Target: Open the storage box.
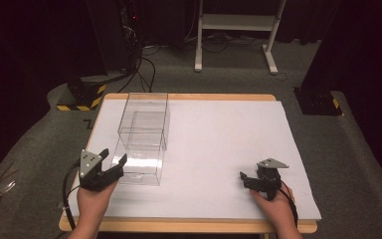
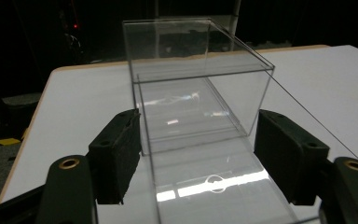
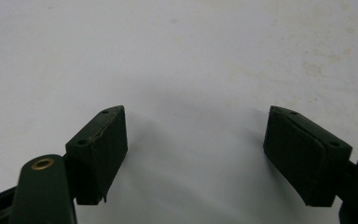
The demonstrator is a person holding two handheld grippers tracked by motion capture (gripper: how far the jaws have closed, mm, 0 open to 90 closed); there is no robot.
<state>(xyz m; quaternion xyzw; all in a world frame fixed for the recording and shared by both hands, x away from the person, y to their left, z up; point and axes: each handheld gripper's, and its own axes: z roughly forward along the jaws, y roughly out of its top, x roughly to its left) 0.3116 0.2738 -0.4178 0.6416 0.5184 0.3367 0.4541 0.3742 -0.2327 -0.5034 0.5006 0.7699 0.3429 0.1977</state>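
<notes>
Clear box: transparent, near left edge of tabletop, long side toward far edge; no label or writing readable | left gripper: at box's near end, pads against its side walls, pinching it | right gripper: near right front corner, jaws spread, nothing between.

White counter fills centre of frame, wooden edge showing at top and bottom. Clear plastic box stands at left of centre, see-through walls, near end reaching lower left. Left gripper at lower left, held by hand rising from bottom edge, grey three-cornered plate on top; fingers at near end of box, contact hard to judge. Right gripper at lower right, resting low over bare counter, well apart from box. Dark floor, cables, white frame legs along top.
</notes>
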